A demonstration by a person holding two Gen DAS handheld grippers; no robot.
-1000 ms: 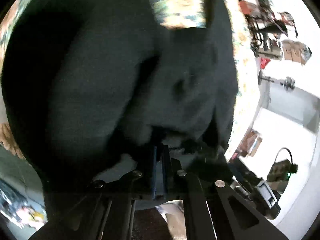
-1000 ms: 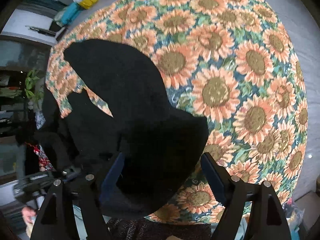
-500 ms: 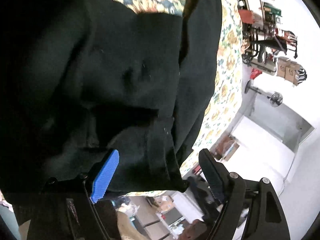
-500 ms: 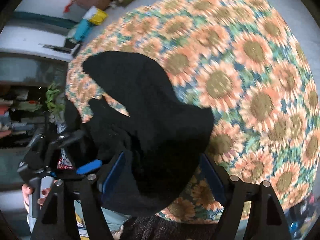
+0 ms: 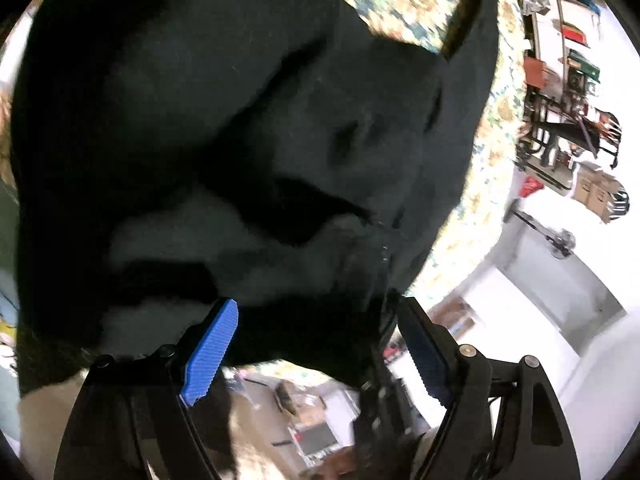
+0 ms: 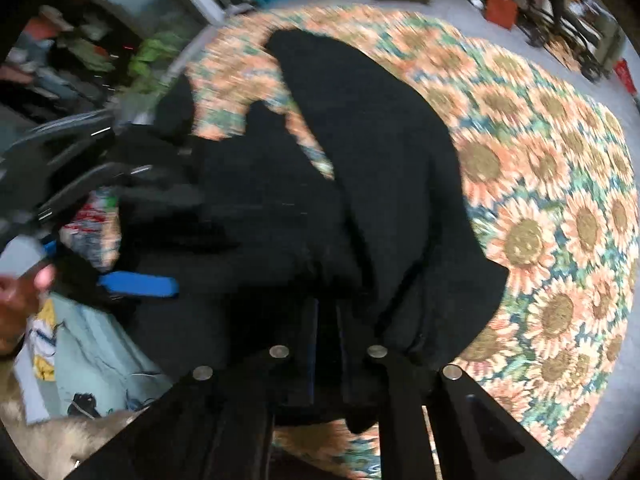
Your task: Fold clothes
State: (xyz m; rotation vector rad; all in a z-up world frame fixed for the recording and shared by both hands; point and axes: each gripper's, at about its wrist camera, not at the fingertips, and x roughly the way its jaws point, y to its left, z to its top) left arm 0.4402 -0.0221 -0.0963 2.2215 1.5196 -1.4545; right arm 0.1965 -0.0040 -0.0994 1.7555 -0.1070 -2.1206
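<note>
- Left gripper (image 5: 320,344): two black angular fingers, each lined on its inner face with a ribbed bright-blue pad (image 5: 210,354); round silver screw heads sit on the black frame behind the fingers.
- Right gripper (image 6: 326,344): matching black frame; dark blue pads show only as narrow edges; four round silver screws (image 6: 279,351) lie in a row across the finger bases.
- Finger arms: triangular cut-outs in the flat black plates.
- Person's hand (image 6: 20,292): seen blurred at the picture's left edge, beside pale blue clothing with a yellow and white print.
</note>
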